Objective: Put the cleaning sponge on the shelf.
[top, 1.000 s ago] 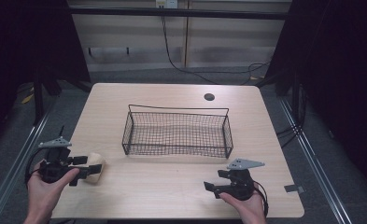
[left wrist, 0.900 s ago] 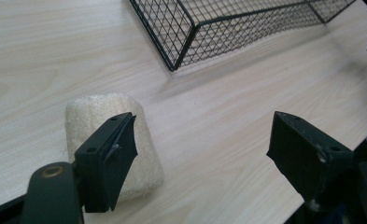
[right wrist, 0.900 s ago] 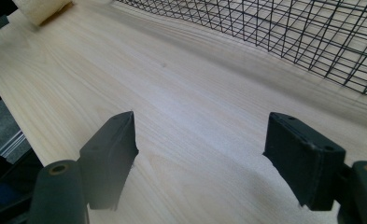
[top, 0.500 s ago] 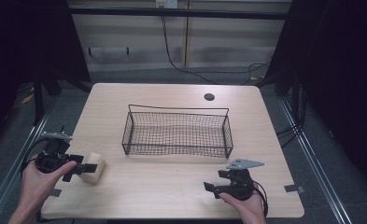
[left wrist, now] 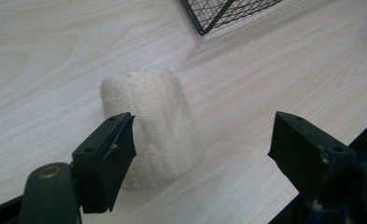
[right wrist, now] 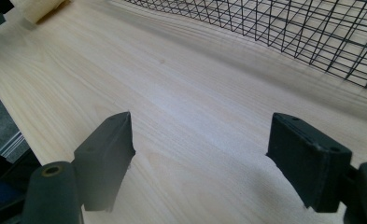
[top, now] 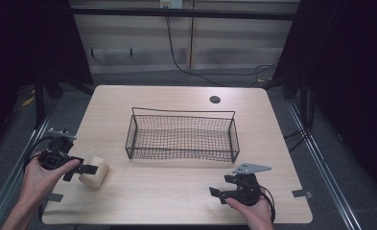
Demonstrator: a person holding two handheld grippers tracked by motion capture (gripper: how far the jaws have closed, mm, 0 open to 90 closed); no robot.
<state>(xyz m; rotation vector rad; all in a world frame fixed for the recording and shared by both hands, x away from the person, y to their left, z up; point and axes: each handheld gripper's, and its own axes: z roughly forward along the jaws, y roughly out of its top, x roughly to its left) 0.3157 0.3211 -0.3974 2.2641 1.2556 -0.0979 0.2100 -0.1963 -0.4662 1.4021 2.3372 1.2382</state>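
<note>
A cream, ribbed cylinder (top: 94,172) lies on the wooden table (top: 176,191) near its front left corner. My left gripper (top: 80,170) is open right beside it. In the left gripper view the cylinder (left wrist: 148,126) sits partly between the wide-apart jaws, close to the left one, and my left gripper (left wrist: 204,140) holds nothing. My right gripper (top: 218,190) rests low at the front right, open over bare wood (right wrist: 200,140). A black wire basket (top: 181,136) stands mid-table with nothing visible in it.
A small dark round hole (top: 215,99) marks the table's far right. The basket's mesh (right wrist: 288,32) runs across the top of the right gripper view. The table's left edge is close to my left hand (top: 40,179).
My left hand and gripper have drawn slightly back to the left and away from the front edge. The cylinder stays where it was. The right gripper has not moved.
</note>
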